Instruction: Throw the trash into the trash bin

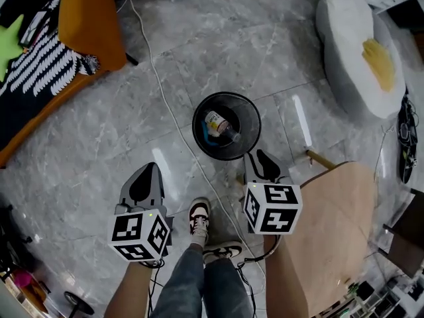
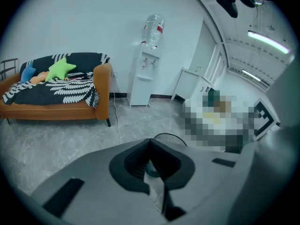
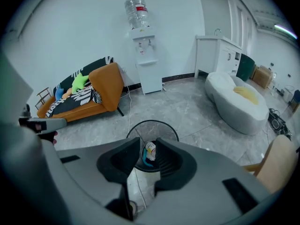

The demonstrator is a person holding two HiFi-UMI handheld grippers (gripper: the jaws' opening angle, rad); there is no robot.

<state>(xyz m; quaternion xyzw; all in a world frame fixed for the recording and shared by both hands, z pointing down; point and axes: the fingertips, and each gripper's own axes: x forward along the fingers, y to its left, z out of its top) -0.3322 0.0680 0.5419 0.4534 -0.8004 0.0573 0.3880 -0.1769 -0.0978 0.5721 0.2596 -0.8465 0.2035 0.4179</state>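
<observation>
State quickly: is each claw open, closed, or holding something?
Left claw: closed, holding nothing.
Right claw: slightly open, holding nothing.

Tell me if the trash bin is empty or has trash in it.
Not empty. A bottle lies on its side inside the trash bin, beside a blue item.

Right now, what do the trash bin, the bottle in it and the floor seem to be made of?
Trash bin: likely black metal mesh with a matte finish; its wall looks see-through in the right gripper view.
Bottle: probably clear plastic, glossy, with a white label.
Floor: polished grey stone or marble-look tile, going by the veining, grout lines and reflected light streaks.
</observation>
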